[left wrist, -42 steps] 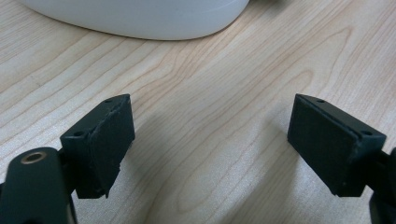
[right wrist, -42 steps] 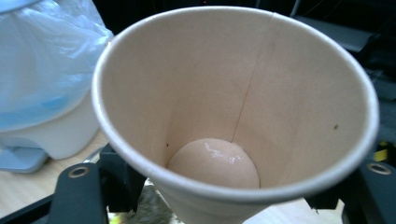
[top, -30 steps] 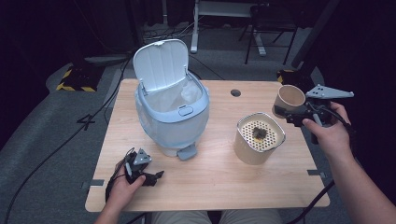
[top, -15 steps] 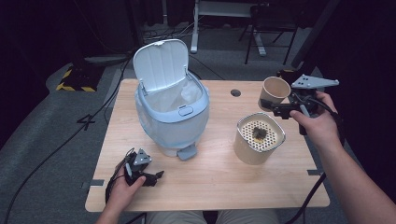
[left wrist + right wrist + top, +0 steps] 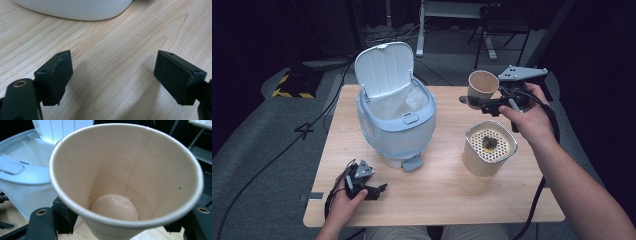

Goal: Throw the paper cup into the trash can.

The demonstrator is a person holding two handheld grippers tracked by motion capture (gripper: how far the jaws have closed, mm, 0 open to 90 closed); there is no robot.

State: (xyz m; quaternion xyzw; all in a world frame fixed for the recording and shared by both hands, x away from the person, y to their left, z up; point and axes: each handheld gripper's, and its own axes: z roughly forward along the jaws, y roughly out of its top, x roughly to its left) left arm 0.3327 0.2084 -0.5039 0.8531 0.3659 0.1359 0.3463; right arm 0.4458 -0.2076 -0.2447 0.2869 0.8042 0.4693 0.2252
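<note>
A tan paper cup (image 5: 482, 85) hangs above the table's back right, tilted, with my right gripper (image 5: 473, 102) shut on its lower wall. In the right gripper view the cup (image 5: 125, 177) has nothing in it but a glossy wet bottom, and the black jaws press on it from both sides. The pale blue bin (image 5: 397, 125) stands to the cup's left with its lid (image 5: 384, 67) raised and a white liner inside. My left gripper (image 5: 374, 189) lies on the table near the front left, open, with bare wood between its pads (image 5: 60, 75).
A beige cylinder (image 5: 488, 150) with a perforated metal top and a dark clump on it stands at the right, below the cup. The bin's pedal (image 5: 412, 162) juts toward me. The bin's white base (image 5: 75, 10) is just ahead of the left gripper. Cables trail off the table.
My right gripper has carried the cup left and upward, from the table's right edge toward the bin. The left hand and gripper have stayed put.
</note>
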